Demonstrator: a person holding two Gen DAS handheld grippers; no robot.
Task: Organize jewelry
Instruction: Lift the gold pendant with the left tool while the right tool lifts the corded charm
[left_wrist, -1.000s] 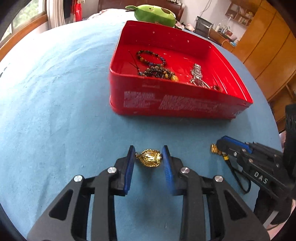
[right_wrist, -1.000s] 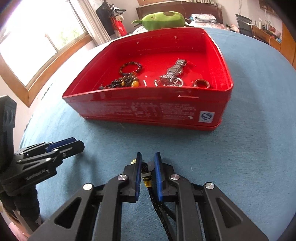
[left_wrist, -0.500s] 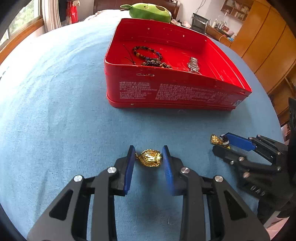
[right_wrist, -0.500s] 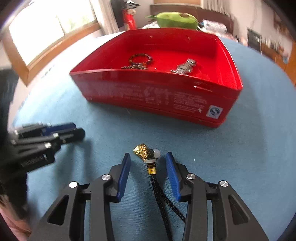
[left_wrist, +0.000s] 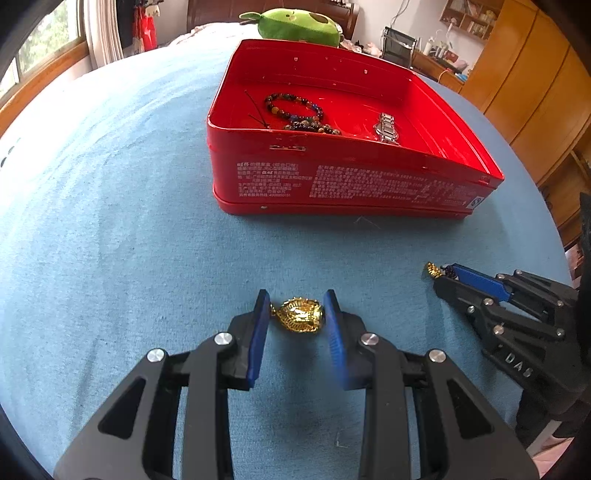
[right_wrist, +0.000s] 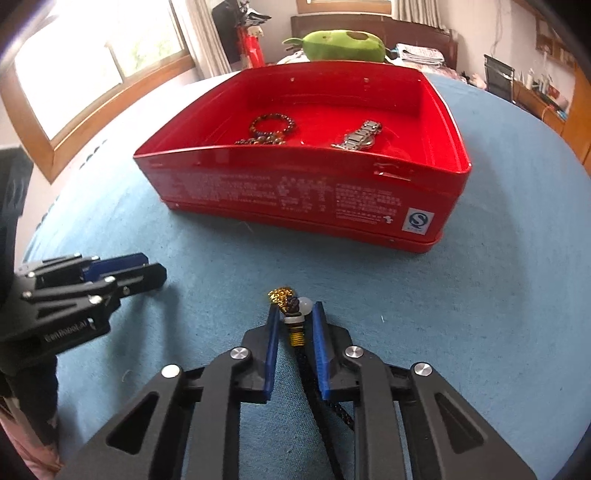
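Left wrist view. The left gripper (left_wrist: 297, 321) pinches a gold pendant (left_wrist: 300, 316) between its blue pads (left_wrist: 257, 334), both pads touching it, just above the blue cloth (left_wrist: 110, 221) that covers the table. A red tin (left_wrist: 332, 177) sits farther back, open, printed text along its near wall. Inside it: a bead bracelet (left_wrist: 293, 107) toward the left with a second string of darker beads (left_wrist: 312, 127) just in front of it, and a metal watch (left_wrist: 386, 127) to the right, lying apart from the beads. The right gripper (left_wrist: 443, 275) enters low at the right edge, its tips resting at the cloth, with a small gold charm (left_wrist: 432, 269) poking out past them. A green plush toy (left_wrist: 299, 24) lies beyond the tin. Wooden cabinets (left_wrist: 535, 92) stand at the right.

Right wrist view. The right gripper (right_wrist: 295, 317) is closing its jaws; a black cord (right_wrist: 332, 406) with a gold coil and a white bead (right_wrist: 305, 305) runs between the pads. The gap is narrow, and the pads (right_wrist: 272, 343) lie right against the cord's end fitting. The gold charm (right_wrist: 280, 295) sits just ahead of the tips on the cloth (right_wrist: 480, 295). The red tin (right_wrist: 295, 192) stands farther back, bracelet (right_wrist: 273, 123) left, watch (right_wrist: 360, 136) right. The left gripper (right_wrist: 147, 271) shows at the left edge, seen side-on, the pendant hidden from here. A window (right_wrist: 92, 66) is at upper left.
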